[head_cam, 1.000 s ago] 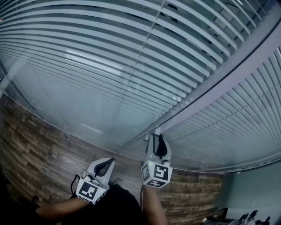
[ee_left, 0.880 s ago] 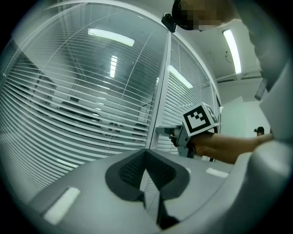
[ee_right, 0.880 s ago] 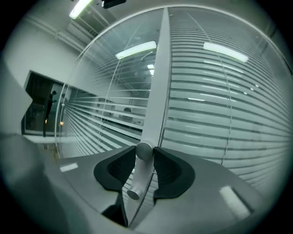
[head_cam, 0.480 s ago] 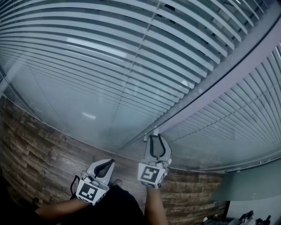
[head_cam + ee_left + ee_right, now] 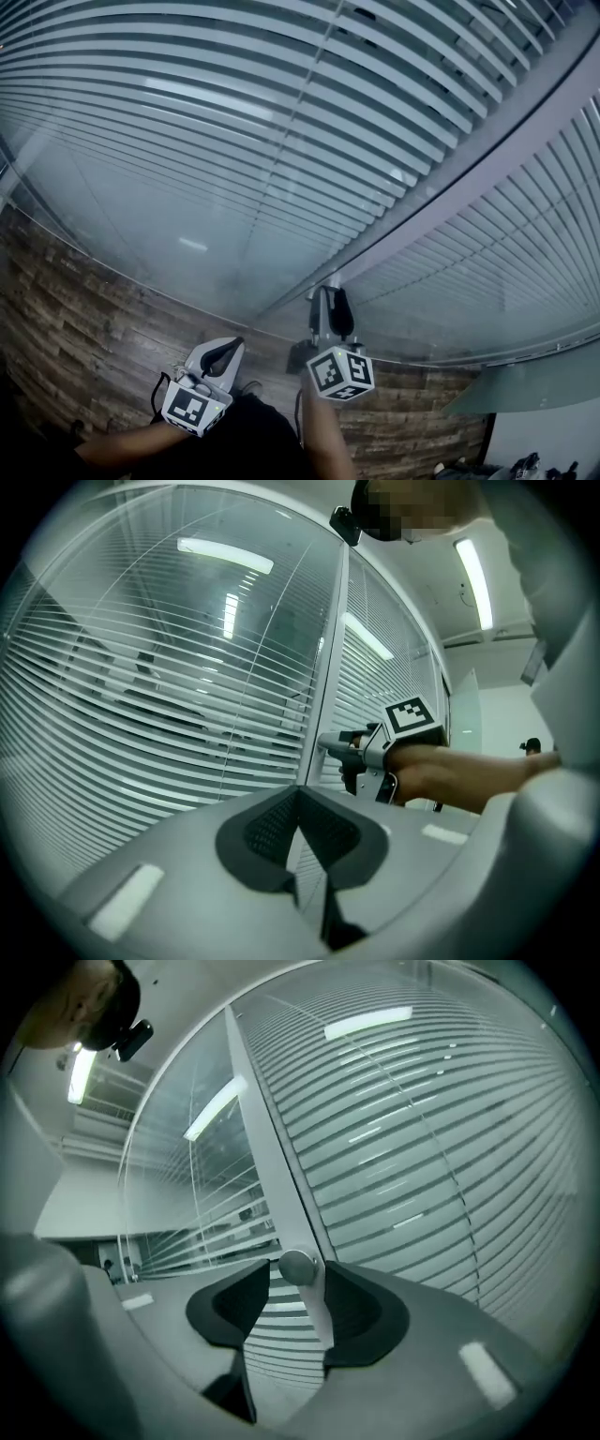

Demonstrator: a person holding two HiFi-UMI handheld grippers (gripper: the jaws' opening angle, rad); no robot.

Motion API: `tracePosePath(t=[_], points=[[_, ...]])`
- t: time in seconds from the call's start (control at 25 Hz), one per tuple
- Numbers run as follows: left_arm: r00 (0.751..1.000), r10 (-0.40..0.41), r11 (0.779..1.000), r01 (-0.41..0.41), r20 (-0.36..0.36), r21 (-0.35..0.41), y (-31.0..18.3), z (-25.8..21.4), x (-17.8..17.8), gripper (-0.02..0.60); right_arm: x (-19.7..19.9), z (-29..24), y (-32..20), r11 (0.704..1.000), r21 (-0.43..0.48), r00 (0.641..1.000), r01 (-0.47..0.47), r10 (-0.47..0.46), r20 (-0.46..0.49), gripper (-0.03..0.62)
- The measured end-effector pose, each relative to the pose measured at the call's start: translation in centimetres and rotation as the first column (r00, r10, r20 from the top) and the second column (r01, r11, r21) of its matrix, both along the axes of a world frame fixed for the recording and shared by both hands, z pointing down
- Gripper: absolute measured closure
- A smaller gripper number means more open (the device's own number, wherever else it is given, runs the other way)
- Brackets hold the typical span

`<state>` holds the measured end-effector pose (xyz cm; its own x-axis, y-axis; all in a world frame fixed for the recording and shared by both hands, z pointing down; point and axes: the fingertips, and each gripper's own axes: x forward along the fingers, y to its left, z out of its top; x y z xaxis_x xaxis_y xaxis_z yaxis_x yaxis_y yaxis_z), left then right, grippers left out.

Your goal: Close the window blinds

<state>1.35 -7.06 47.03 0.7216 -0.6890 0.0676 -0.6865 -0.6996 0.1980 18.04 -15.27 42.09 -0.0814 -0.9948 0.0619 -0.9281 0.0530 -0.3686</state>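
Blinds (image 5: 234,141) fill most of the head view, their pale slats running in long curves behind glass across the upper frame, with dark lines showing between them. We see a grey window post (image 5: 450,178) cutting diagonally from the upper right down toward the lower middle, splitting the slats into two panels. At the foot of that post, just below the centre of the frame, we hold the right gripper (image 5: 328,292) up against it. In the right gripper view a small round silver knob (image 5: 298,1266) on the post stands between its jaws. The jaws have just been opening and now stand wide. The knob sits close to the jaw on the right of that view, a clear gap lies beside the other one, and so nothing is gripped. The left gripper (image 5: 236,342) hangs in the lower left of the head view, well apart from the post and lower than the right one. Its own view shows the jaw tips met and nothing between them. Brown wood-plank floor (image 5: 75,319) shows along the lower left edge.
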Motion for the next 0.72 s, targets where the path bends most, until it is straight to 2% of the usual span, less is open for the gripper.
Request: tracePosePath(t=[0.12, 0.2, 0.32, 0.4, 0.48, 0.56, 0.72], points=[[1.0, -0.004, 1.0, 0.004, 0.01, 0.008, 0.2, -0.8, -0.1, 0.581, 0.0, -1.7, 0.3, 0.999, 0.024, 0.998, -0.04, 0.038, 0.058, 0.413], [1.0, -0.004, 1.0, 0.004, 0.013, 0.007, 0.2, -1.0, -0.1, 0.581, 0.3, -2.0, 0.2, 0.998, 0.018, 0.995, -0.065, 0.063, 0.076, 0.452], [1.0, -0.007, 1.0, 0.007, 0.016, 0.003, -0.1, -0.8, -0.2, 0.581, 0.6, -1.7, 0.0, 0.998, 0.003, 0.997, -0.066, 0.066, 0.041, 0.465], [1.0, -0.012, 1.0, 0.012, 0.016, -0.001, -0.3, -0.9, -0.4, 0.581, 0.4, -1.8, 0.0, 0.998, -0.01, 0.997, -0.06, 0.059, -0.057, 0.467], [1.0, -0.014, 1.0, 0.014, 0.009, 0.002, -0.3, -1.2, -0.4, 0.581, 0.1, -1.9, 0.1, 0.998, -0.02, 0.977, -0.057, 0.052, -0.208, 0.467], [1.0, -0.013, 1.0, 0.013, 0.006, 0.008, -0.2, -1.2, -0.3, 0.581, 0.0, -2.0, 0.1, 0.998, -0.028, 0.941, -0.055, 0.043, -0.335, 0.467], [1.0, -0.019, 1.0, 0.019, 0.015, 0.005, -0.2, -1.0, 0.0, 0.581, 0.0, -1.9, 0.2, 0.999, -0.034, 0.853, -0.04, 0.016, -0.521, 0.467]])
